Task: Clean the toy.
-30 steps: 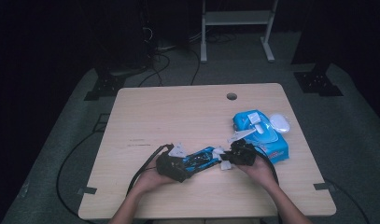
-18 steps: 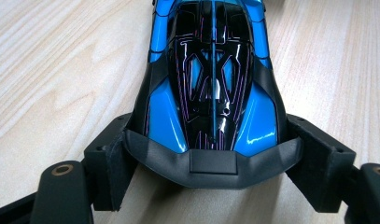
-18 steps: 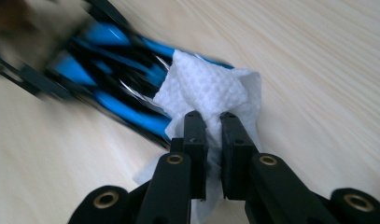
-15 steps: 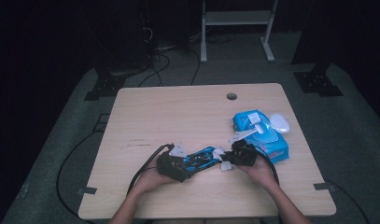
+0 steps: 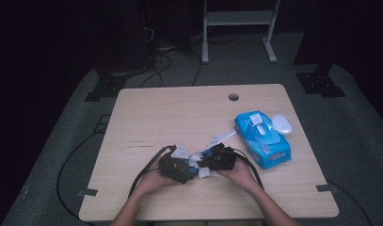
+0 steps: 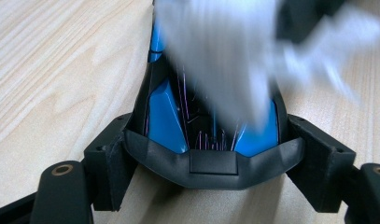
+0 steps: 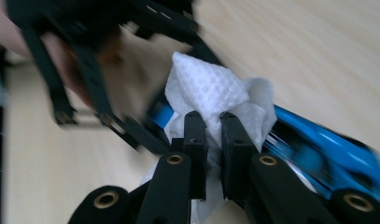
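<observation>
Your right gripper (image 7: 210,122) pinches the soft, limp wipe (image 7: 211,91); your left gripper (image 6: 211,140) clamps the rigid blue-black object (image 6: 165,116) near the bench's front edge.

Sitting at light wood table (image 5: 179,113), pale grain, round cable hole (image 5: 233,97) near far edge. Grey carpet floor (image 5: 358,141) all around me, dark tape bits near table's front corners. Room very dark, light falls mostly on tabletop. Beyond table: white metal stand (image 5: 238,19) with crossbar and two legs. Black cables (image 5: 165,61) tangled on floor behind table. Black base plates (image 5: 321,82) far right and (image 5: 107,87) far left. Walls not discernible in blackness.
</observation>
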### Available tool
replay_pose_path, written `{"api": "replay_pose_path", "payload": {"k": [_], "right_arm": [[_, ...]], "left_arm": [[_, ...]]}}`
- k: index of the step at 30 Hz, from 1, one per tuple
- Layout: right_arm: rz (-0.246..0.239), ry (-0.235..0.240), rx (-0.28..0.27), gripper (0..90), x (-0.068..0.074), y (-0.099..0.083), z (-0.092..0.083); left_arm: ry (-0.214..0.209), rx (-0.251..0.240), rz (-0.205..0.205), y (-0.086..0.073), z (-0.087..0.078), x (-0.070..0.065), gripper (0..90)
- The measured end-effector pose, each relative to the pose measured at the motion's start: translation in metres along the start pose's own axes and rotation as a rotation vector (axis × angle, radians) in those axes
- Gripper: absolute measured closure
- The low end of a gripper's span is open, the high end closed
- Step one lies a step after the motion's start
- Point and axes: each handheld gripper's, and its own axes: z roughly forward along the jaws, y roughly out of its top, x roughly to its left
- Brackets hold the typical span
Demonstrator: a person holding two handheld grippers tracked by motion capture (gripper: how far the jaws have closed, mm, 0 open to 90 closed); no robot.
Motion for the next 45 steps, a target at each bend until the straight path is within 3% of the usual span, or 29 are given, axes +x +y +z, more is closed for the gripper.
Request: {"api": "replay_pose_path", "payload": {"k": [2, 3, 6, 10, 11, 14, 16, 17, 19, 23, 25, 26, 27, 28, 29, 32, 36, 41, 45], "right_arm": [[-0.034, 0.029, 0.024, 82.0, 0.012, 0.006, 0.018], [-0.05, 0.013, 0.021, 82.1, 0.015, 0.008, 0.022], [-0.039, 0.029, 0.03, 82.2, 0.013, 0.011, 0.022], [-0.03, -0.049, 0.001, 82.2, 0.001, 0.005, 0.002], [-0.029, -0.088, 0.008, 82.3, -0.004, 0.002, -0.005], [-0.009, -0.12, 0.008, 82.2, -0.015, -0.005, -0.017], [-0.017, -0.207, 0.039, 82.2, -0.026, -0.014, -0.028], [0.025, -0.215, 0.055, 82.2, -0.035, -0.022, -0.034], [0.043, -0.209, 0.04, 82.2, -0.038, -0.027, -0.038], [0.037, -0.215, 0.037, 82.2, -0.036, -0.029, -0.04], [0.036, -0.212, 0.021, 82.2, -0.036, -0.031, -0.04], [0.036, -0.212, 0.021, 82.2, -0.036, -0.031, -0.04], [0.047, -0.207, 0.016, 82.1, -0.037, -0.033, -0.04], [0.047, -0.207, 0.016, 82.1, -0.037, -0.033, -0.04], [0.048, -0.207, 0.014, 82.1, -0.037, -0.033, -0.04], [0.043, -0.211, 0.011, 81.9, -0.036, -0.033, -0.04], [0.045, -0.216, -0.009, 81.9, -0.035, -0.036, -0.04], [0.036, -0.226, -0.006, 81.8, -0.033, -0.036, -0.04], [0.033, -0.232, 0.002, 81.6, -0.032, -0.038, -0.042]], "left_arm": [[0.005, 0.011, 0.02, 0.0, -0.001, 0.0, 23.9], [0.004, 0.009, 0.016, -0.001, -0.001, 0.001, 23.9], [0.004, 0.002, 0.009, -0.002, -0.001, 0.0, 24.0], [0.007, 0.008, 0.018, -0.001, -0.001, 0.0, 23.9], [0.007, 0.007, 0.016, -0.001, -0.001, 0.0, 24.0], [0.008, 0.009, 0.019, -0.001, -0.001, 0.001, 24.0], [0.005, 0.015, 0.022, 0.0, -0.001, 0.001, 24.0], [0.007, 0.012, 0.017, 0.0, -0.001, 0.0, 23.9], [0.008, 0.009, 0.011, 0.0, 0.0, 0.0, 23.9], [0.003, 0.021, 0.009, 0.001, -0.001, 0.001, 23.9], [-0.03, 0.028, -0.036, 0.002, -0.003, 0.004, 22.2], [-0.03, 0.028, -0.036, 0.002, -0.003, 0.004, 20.1], [-0.053, 0.01, -0.079, 0.0, -0.007, 0.008, 19.3], [-0.053, 0.01, -0.079, 0.0, -0.007, 0.008, 18.8], [-0.08, 0.011, -0.119, -0.001, -0.009, 0.012, 18.3], [-0.099, 0.013, -0.137, -0.001, -0.009, 0.015, 18.5], [-0.144, -0.046, -0.226, -0.002, -0.018, 0.021, 18.6], [-0.171, -0.069, -0.287, -0.003, -0.022, 0.027, 21.8], [-0.167, -0.09, -0.371, -0.007, -0.027, 0.035, 24.9]]}}
